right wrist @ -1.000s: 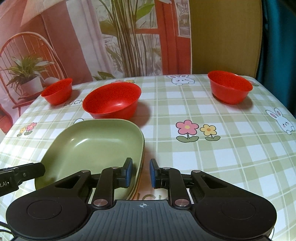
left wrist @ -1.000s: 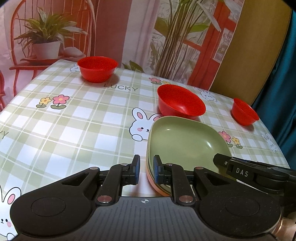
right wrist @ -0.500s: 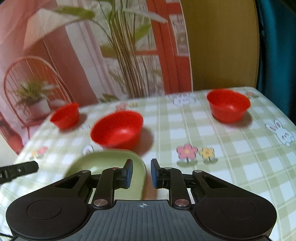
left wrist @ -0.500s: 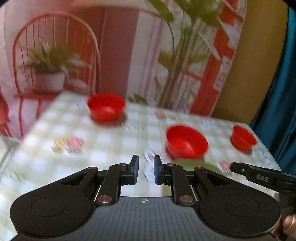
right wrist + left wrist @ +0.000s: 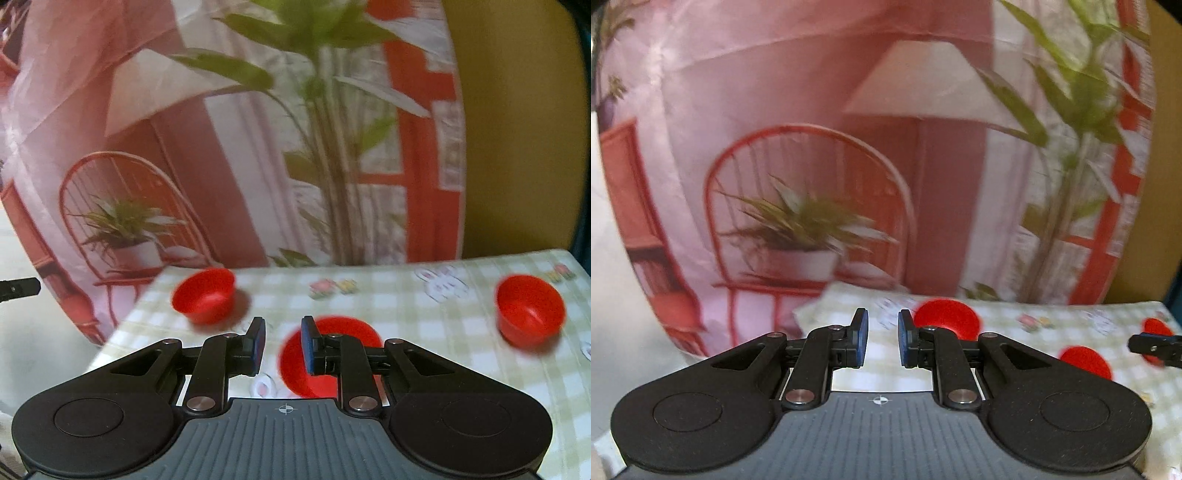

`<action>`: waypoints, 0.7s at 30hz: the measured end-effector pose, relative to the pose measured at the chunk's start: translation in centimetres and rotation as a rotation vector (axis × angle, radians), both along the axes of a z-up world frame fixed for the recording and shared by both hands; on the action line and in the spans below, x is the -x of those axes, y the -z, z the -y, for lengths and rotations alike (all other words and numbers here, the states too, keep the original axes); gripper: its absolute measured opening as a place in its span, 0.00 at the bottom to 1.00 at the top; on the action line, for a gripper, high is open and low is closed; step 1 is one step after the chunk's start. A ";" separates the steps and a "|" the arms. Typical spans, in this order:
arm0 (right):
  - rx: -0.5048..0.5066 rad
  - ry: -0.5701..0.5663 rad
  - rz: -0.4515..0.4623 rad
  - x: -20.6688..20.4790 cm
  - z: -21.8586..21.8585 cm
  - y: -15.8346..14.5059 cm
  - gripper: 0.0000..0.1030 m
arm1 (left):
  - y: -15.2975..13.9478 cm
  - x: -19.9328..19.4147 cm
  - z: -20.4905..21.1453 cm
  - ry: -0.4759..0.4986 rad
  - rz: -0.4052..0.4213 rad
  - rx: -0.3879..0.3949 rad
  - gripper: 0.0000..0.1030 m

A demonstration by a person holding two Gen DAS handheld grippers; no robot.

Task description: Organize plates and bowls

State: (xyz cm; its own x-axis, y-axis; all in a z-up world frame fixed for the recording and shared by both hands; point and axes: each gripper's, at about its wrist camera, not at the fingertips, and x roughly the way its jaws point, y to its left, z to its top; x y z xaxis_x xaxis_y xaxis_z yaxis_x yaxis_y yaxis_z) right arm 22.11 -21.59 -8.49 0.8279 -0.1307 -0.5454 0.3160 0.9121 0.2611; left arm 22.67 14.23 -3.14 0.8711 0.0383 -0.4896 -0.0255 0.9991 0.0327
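Three red bowls stand on the checked tablecloth. In the right wrist view a small one [image 5: 204, 294] is at the far left, a larger one [image 5: 328, 358] sits just behind my right gripper [image 5: 282, 345], and another small one [image 5: 530, 310] is at the right. The left wrist view shows the far left bowl [image 5: 947, 319], the larger bowl [image 5: 1084, 360] and a sliver of the third [image 5: 1156, 326]. My left gripper [image 5: 882, 338] is held high with a narrow gap and nothing between its pads. The right gripper is likewise slightly open and empty. The green plates are out of view.
A printed backdrop with a chair, potted plant and lamp hangs behind the table [image 5: 406, 295]. The table's left edge [image 5: 122, 325] drops off beside the far bowl. The tip of the other gripper [image 5: 1154, 345] shows at the right of the left wrist view.
Both grippers have lifted and tilted upward, away from the green plates, which dropped out of view. The gaps between the pads stay about the same.
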 end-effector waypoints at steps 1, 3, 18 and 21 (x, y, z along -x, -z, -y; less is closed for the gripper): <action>-0.003 -0.009 0.000 -1.0 -0.3 -0.3 0.19 | -0.2 -0.6 -0.5 -0.011 0.001 -0.005 0.18; -0.007 -0.025 0.000 -2.9 -0.8 -0.8 0.19 | -0.4 -2.1 -1.4 -0.030 -0.006 -0.009 0.27; -0.008 -0.107 -0.085 -19.2 -2.4 0.2 0.22 | 5.8 -15.1 -1.3 0.093 -0.100 0.118 0.49; -0.066 -0.093 -0.159 -22.0 -2.0 2.6 0.22 | 8.8 -17.5 -0.3 0.103 -0.153 0.126 0.50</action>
State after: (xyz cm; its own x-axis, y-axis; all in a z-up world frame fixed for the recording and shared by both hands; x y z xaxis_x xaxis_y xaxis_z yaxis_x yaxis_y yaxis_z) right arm 44.16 -19.55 -11.14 0.7373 -0.0170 -0.6753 0.2731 0.9218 0.2750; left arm 40.20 14.54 -11.93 0.7826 -0.1166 -0.6115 0.0726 0.9927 -0.0965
